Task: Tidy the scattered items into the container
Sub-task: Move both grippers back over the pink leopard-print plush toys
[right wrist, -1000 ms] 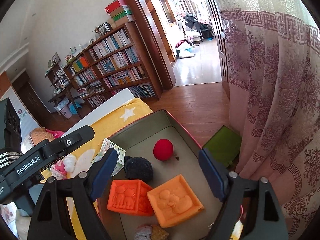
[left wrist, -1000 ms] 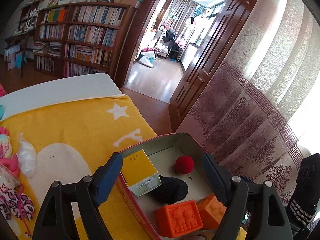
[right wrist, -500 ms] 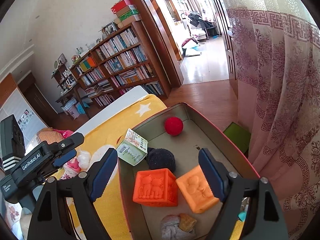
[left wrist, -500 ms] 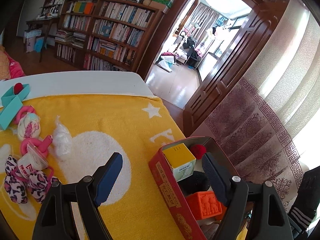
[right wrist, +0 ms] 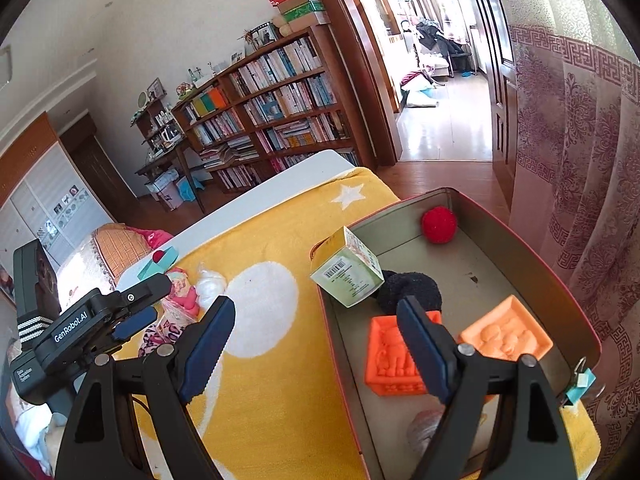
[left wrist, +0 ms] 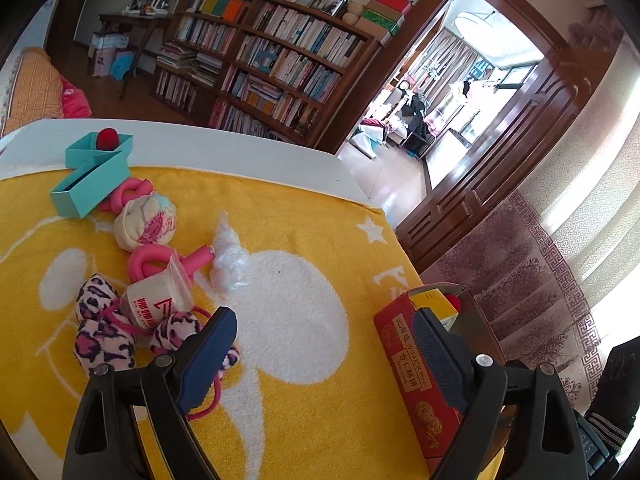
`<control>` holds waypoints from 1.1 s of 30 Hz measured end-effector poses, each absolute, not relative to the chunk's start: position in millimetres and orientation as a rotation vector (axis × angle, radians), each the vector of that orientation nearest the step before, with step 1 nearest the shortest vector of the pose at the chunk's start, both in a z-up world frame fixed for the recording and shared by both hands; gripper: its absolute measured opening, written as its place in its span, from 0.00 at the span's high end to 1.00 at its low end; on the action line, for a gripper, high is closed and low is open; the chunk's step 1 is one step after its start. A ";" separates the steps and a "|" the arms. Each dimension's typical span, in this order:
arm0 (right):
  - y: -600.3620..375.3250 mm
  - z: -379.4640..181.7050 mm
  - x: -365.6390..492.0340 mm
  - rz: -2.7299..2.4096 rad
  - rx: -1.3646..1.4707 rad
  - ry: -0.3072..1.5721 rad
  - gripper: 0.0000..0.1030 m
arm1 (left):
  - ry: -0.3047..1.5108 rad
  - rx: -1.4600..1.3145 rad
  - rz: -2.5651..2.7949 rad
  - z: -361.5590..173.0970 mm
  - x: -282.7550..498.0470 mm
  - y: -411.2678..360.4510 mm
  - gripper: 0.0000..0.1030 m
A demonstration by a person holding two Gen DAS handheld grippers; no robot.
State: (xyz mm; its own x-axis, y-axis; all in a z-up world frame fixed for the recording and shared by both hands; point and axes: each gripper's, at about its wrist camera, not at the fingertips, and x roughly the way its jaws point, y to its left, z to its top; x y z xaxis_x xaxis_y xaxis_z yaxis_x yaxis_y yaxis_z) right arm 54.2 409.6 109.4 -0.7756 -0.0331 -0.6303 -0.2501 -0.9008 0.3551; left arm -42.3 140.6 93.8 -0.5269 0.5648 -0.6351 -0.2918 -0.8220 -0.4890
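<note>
The red tin container [right wrist: 532,248] sits at the right end of the yellow towel [right wrist: 276,360]; its red side shows in the left wrist view [left wrist: 416,372]. Inside lie a red pompom [right wrist: 438,225], a black pompom [right wrist: 412,292], two orange blocks [right wrist: 394,360], and a small box [right wrist: 346,272] leaning on the rim. My left gripper [left wrist: 324,356] is open and empty over the towel, between the tin and scattered items: a leopard-print toy [left wrist: 100,332], a small packet [left wrist: 156,300], a white plastic wad [left wrist: 228,264]. My right gripper [right wrist: 316,344] is open and empty at the tin's left rim.
Further left lie a pink ring toy [left wrist: 160,260], a rolled sock ball [left wrist: 146,226] and teal boxes [left wrist: 94,172] with a red pompom [left wrist: 108,139]. A curtain [right wrist: 580,160] hangs right of the tin. A bookshelf [left wrist: 260,68] stands beyond the white table edge [left wrist: 240,148].
My left gripper has swung left, away from the tin and toward the scattered items. My right gripper has drifted left, from over the tin's inside to its left rim.
</note>
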 end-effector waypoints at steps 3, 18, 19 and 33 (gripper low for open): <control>394.6 108.7 48.8 2.806 -1.015 0.637 0.17 | -0.490 -1.136 2.389 91.5 -43.7 108.4 0.12; 299.0 97.0 8.6 2.965 -1.223 0.538 0.17 | -0.691 -1.228 2.558 56.8 -56.4 -21.0 0.12; 294.1 94.9 4.3 2.967 -1.240 0.532 0.17 | -0.679 -1.235 2.552 54.0 -56.2 -21.3 0.12; 234.2 52.2 -48.2 2.945 -1.485 0.339 0.17 | -0.754 -1.290 2.541 35.3 -55.5 -39.0 0.12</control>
State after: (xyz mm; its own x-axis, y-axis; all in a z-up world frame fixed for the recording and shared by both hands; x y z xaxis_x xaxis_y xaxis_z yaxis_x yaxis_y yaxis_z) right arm -48.2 234.2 52.2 -0.5868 -0.2447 -0.7719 0.0629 -0.9641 0.2578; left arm -55.5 -39.0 35.3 -0.6020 0.3877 -0.6980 0.0560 -0.8516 -0.5212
